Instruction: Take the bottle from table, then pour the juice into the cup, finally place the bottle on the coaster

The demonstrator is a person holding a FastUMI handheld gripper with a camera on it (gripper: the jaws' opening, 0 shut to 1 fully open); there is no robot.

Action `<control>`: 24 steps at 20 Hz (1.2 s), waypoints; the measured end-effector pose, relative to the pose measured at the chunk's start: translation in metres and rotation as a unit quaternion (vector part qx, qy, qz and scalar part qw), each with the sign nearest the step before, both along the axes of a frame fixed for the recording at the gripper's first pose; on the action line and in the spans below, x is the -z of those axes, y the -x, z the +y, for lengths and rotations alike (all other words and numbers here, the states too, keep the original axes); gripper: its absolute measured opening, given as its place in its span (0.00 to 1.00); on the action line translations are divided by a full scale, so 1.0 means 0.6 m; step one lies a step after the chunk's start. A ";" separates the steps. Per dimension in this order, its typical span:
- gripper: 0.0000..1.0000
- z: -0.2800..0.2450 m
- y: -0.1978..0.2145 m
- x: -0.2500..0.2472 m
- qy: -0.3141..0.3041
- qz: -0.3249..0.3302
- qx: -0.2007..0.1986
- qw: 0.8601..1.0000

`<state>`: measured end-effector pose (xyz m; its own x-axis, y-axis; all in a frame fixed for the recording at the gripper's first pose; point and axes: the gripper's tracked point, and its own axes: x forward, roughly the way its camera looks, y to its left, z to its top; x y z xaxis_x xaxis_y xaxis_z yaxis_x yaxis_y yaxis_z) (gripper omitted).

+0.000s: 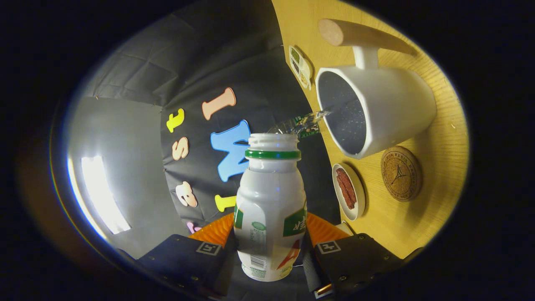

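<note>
My gripper [269,240] is shut on a white plastic bottle [271,200] with a green neck ring and no cap; both fingers press on its lower body. The view is rolled sideways, so the bottle is tipped toward the wooden table [443,167]. A clear stream of liquid [307,121] runs from the bottle's open mouth into a white cup [376,110] with a wooden handle, just beyond the bottle. A round cork coaster [400,173] lies on the table beside the cup, with nothing on it.
A small white dish with red strips [349,191] sits on the table between the bottle and the coaster. Another small dish of food [300,66] lies past the cup near the table's edge. The dark cloth wall stands behind.
</note>
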<state>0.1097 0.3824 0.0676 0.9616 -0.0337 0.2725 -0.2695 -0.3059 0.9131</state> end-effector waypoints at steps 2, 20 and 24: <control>0.68 -0.002 -0.002 -0.001 -0.011 0.001 0.000 1.000; 0.68 0.004 -0.025 0.020 -0.024 0.023 0.004 0.999; 0.68 -0.003 -0.025 0.029 -0.024 0.029 0.006 0.999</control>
